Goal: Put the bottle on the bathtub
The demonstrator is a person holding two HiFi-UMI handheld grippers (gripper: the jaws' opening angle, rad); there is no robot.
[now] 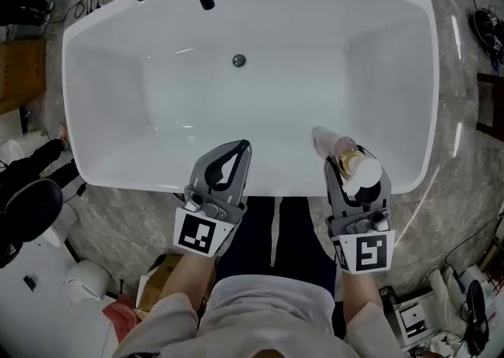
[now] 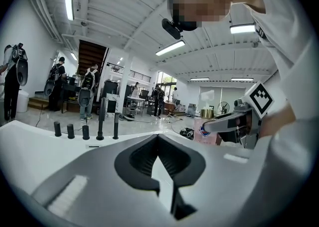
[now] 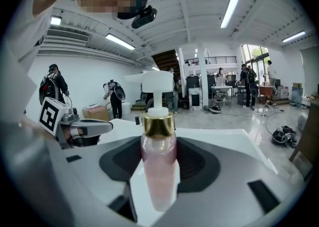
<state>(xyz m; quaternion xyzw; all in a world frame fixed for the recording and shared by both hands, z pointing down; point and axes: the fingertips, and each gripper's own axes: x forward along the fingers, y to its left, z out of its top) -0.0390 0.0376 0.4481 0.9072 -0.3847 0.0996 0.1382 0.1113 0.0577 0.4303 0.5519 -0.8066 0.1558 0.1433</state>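
We clamp the pink bottle (image 1: 334, 144) in our right gripper (image 1: 356, 172) jaws above the near rim of the bathtub (image 1: 409, 73); our left gripper (image 1: 239, 152) jaws meet, empty.

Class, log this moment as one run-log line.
right hand-held gripper: shut on pink pump bottle | left hand-held gripper: shut, empty | both at near rim of bathtub | bottle not yet released

flr: grey marble (image 1: 142, 215) | ceil (image 2: 124, 11): white, strip lights (image 2: 68, 0) | stairs (image 2: 91, 54) at back

Grey grippers (image 1: 239, 147) (image 1: 356, 171), b/w marker cubes (image 1: 197, 234); tee (image 1: 268, 301) prob. white.
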